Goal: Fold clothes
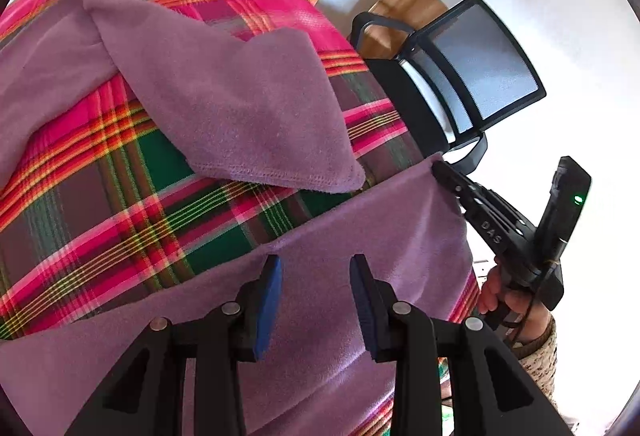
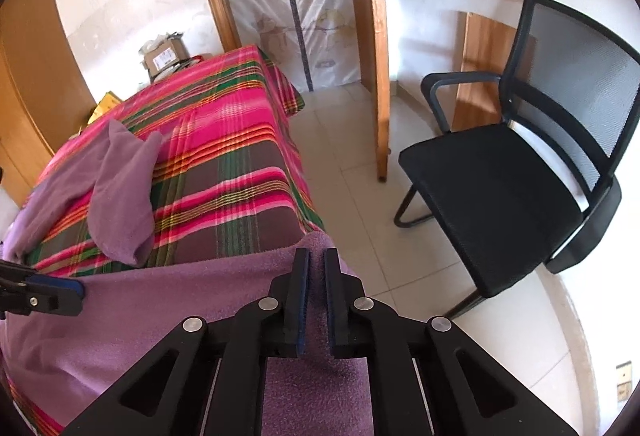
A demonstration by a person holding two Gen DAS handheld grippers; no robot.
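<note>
- The table [image 2: 248, 140] is hidden under a pink, green and brown plaid cloth [image 1: 120, 204]; its near end is cut off by the frame in both views, and its legs cannot be seen.
- The purple fleece garment [image 1: 360, 236] lies on the cloth. Its near edge stretches across the near end of the table, and a sleeve or flap is folded over towards the middle. What kind of garment it is cannot be made out, since its left part runs out of frame.
- A black mesh chair [image 2: 520, 176] stands on the tiled floor right of the table. The right view shows it whole; the left view shows only its back and an armrest past the table edge.
- Only the right view shows the wooden door [image 2: 376, 56], the plastic-wrapped sheet behind it and a cardboard box [image 2: 164, 58] beyond the far end of the table.
- The left gripper [image 1: 316, 276] hangs over the near edge of the garment, its blue pads well apart with fleece below them; no pinch can be seen.
- The right gripper [image 2: 316, 276] has its pads nearly together on the right corner of the garment, with fleece running between them.
- Only the left view shows the person's hand [image 1: 504, 296] on the right gripper's handle, partly hidden behind it.
</note>
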